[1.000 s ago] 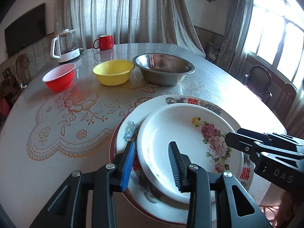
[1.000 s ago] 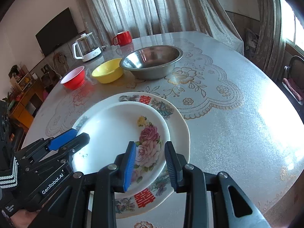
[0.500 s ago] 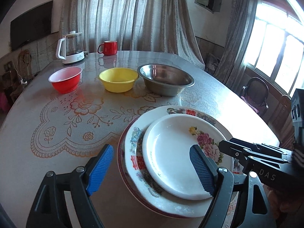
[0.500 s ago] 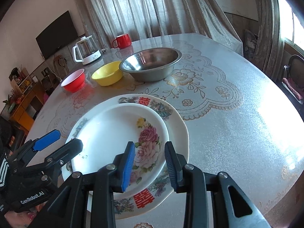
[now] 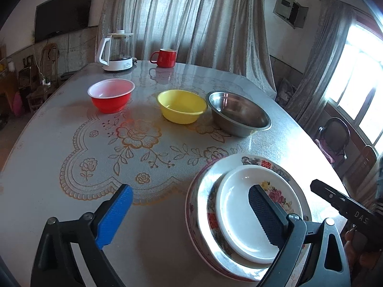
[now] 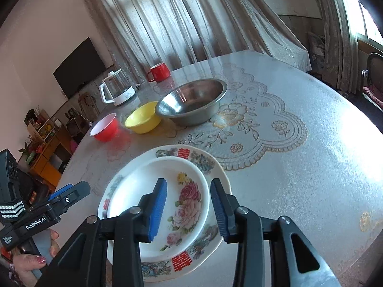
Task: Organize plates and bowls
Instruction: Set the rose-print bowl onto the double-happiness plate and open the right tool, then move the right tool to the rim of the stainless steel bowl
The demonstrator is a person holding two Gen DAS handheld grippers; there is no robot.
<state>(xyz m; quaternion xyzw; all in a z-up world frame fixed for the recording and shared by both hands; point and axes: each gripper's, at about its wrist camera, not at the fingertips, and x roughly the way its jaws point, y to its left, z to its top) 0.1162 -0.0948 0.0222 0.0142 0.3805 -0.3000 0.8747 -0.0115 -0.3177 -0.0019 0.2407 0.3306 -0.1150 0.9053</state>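
My left claw (image 5: 189, 215) just spread wide, empty, my right claw (image 6: 188, 211) just opening, gripping nothing, above small floral plate (image 6: 191, 205) stacked on large plate (image 6: 189, 263), near bench (image 6: 299, 179) edge, three bowls (image 5: 182, 106) beyond

Daylight pours in from the tall windows (image 5: 356, 76) at the right of the left wrist view, blown out to near white. It throws a hard glare patch on the glossy round table with its lace-pattern cover (image 6: 347, 157) and a bright sheen on the small white flowered plate (image 5: 239, 205). The far left of the room, by the dark wall-mounted screen (image 5: 62, 12), is dimmer. The round steel bowl (image 6: 191, 102) shows soft reflections. Both views are sharp at centre, with strong fisheye bending: the grey curtains (image 6: 191, 24) lean, and black vignette fills the corners.
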